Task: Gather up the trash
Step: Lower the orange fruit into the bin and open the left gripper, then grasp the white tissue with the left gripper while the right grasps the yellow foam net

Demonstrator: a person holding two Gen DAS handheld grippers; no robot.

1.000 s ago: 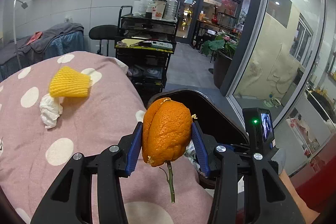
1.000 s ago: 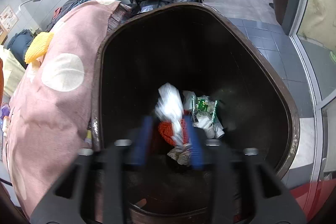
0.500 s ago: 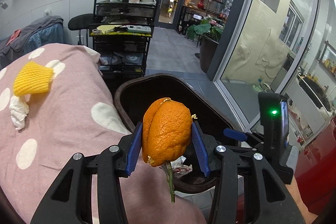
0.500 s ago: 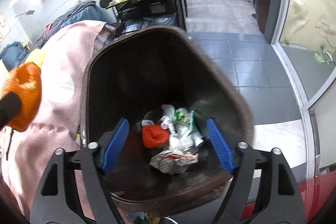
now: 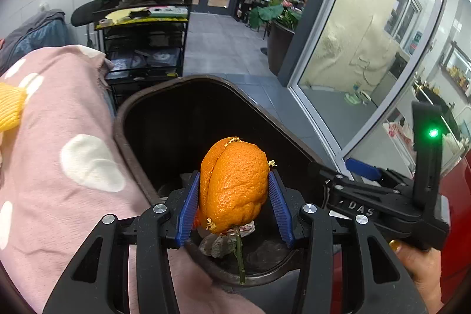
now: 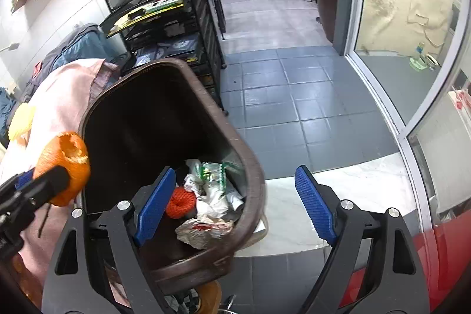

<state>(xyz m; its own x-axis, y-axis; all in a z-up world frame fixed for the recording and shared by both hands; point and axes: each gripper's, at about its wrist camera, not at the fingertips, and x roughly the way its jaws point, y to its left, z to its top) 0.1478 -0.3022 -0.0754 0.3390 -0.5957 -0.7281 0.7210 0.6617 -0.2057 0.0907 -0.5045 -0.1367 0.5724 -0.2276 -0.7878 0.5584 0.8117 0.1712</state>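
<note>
A: Left hand-held gripper (image 5: 234, 197)?
B: Blue pads clamped on a dimpled orange citrus peel with a green stem (image 5: 234, 187). Held over the near rim of the dark brown plastic trash bin (image 5: 141, 105), not dropped in yet.

A: Right hand-held gripper (image 6: 235, 203)?
B: Jaws opening, standing wide, nothing between the pads. It sits over the bin's right rim, half above the grey tiled floor (image 6: 282, 96).

A: What's in the bin?
B: Crumpled white paper and wrappers (image 6: 212, 196), an orange net ball (image 6: 180, 201), and a green-printed packet (image 6: 213, 172), all at the bottom. So part of the job looks done.

A: What's left?
B: I'd say release the peel into the bin first. Then a yellow foam fruit net (image 5: 10, 111) lies on the pink cloth with white polka dots (image 5: 59, 114) beside the bin, well apart from both tools. Probably that goes next. Can't tell if more trash sits past the frame edge.

A: Background?
B: Black metal shelf cart (image 5: 144, 28) behind the bin, potted green plant (image 5: 279, 13) by the glass wall. Not task items.

A: Progress call?
B: Midway or later, judging by the bin contents.
</note>
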